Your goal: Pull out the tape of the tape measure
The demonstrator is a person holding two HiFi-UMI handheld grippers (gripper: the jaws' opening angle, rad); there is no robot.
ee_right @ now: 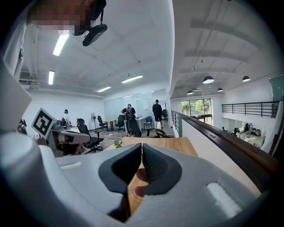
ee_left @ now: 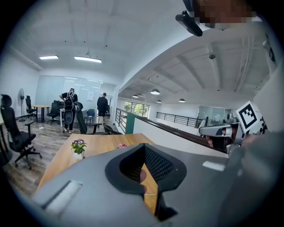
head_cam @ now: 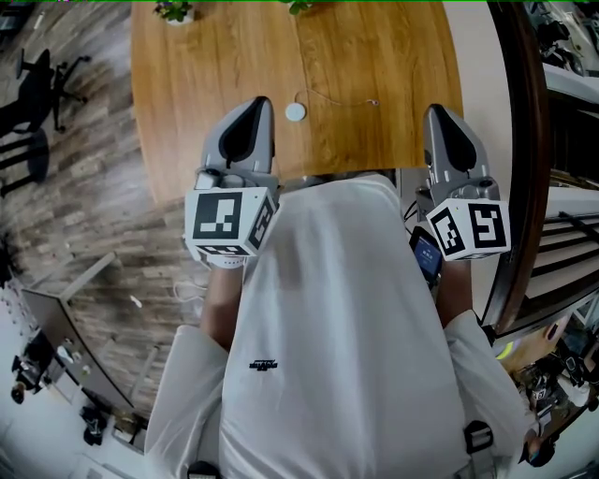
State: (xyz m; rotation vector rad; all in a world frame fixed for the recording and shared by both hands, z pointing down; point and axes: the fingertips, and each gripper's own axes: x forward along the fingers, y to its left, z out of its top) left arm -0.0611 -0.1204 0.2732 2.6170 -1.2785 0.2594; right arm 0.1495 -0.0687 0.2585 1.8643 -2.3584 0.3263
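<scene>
On the wooden table [head_cam: 215, 56] lies a small round white tape measure [head_cam: 296, 111], with a thin line running right from it to a small end piece [head_cam: 372, 103]. Both grippers hang in the air at the table's near edge, close to the person's body and apart from the tape measure. My left gripper [head_cam: 255, 108] is to its lower left with jaws pressed together and nothing between them. My right gripper [head_cam: 438, 114] is far to its right, also shut and empty. The left gripper view shows the closed jaws of the left gripper [ee_left: 143, 147], and the right gripper view those of the right gripper [ee_right: 141, 146].
A small potted plant [head_cam: 175, 11] stands at the table's far edge. A dark railing [head_cam: 526, 140] curves along the right side. Office chairs [head_cam: 37, 75] stand on the wood floor at left. Two people [ee_left: 69, 111] stand far off in the room.
</scene>
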